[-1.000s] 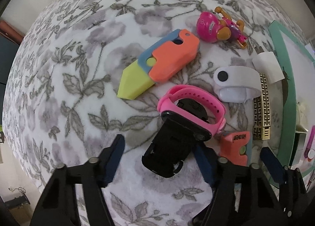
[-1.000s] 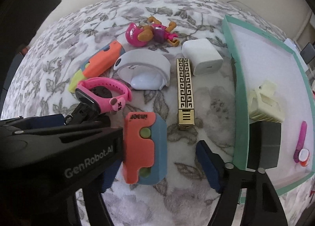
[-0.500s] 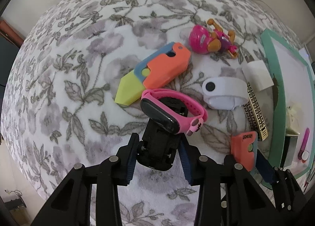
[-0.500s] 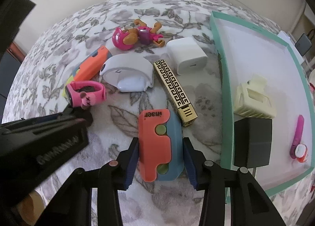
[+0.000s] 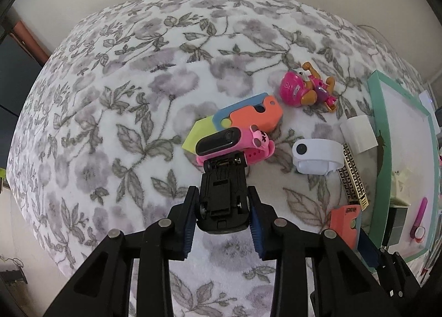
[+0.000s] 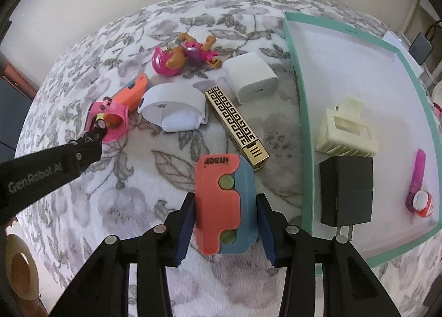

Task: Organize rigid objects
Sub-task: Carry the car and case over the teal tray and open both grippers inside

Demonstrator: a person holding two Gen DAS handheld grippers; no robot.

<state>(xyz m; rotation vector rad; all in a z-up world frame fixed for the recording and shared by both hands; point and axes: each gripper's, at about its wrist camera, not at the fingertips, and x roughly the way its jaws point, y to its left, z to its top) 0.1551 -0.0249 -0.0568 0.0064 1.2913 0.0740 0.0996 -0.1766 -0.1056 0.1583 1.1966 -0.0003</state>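
Printed white on the side of the left claw's arm (image 6: pixel 52 172), seen from the right wrist, is "GenRobot.AI"; the orange-and-blue block (image 6: pixel 223 203) carries the word "inaer" in dark letters, upside down to the camera. The left claw (image 5: pixel 222 220) pinches one black toy car (image 5: pixel 222 198), its underside up, whose front end touches one pink wristband (image 5: pixel 234 143) with a black screen. The right claw (image 6: pixel 225 227) pinches the orange-and-blue block from both sides, just left of the green-rimmed tray (image 6: pixel 306 134). Lying on the flowered blanket (image 5: pixel 110 123) are one orange, blue and yellow toy knife (image 5: pixel 240 118), one pink toy figure (image 5: pixel 306 90), one white curved band (image 6: pixel 174 107), one gold box with a black key pattern (image 6: pixel 237 123) and one white plug cube (image 6: pixel 250 78). In the tray are one cream hair clip (image 6: pixel 345 131), one black plug adapter (image 6: pixel 346 190) and one purple stick with an orange-and-white end (image 6: pixel 418 181)
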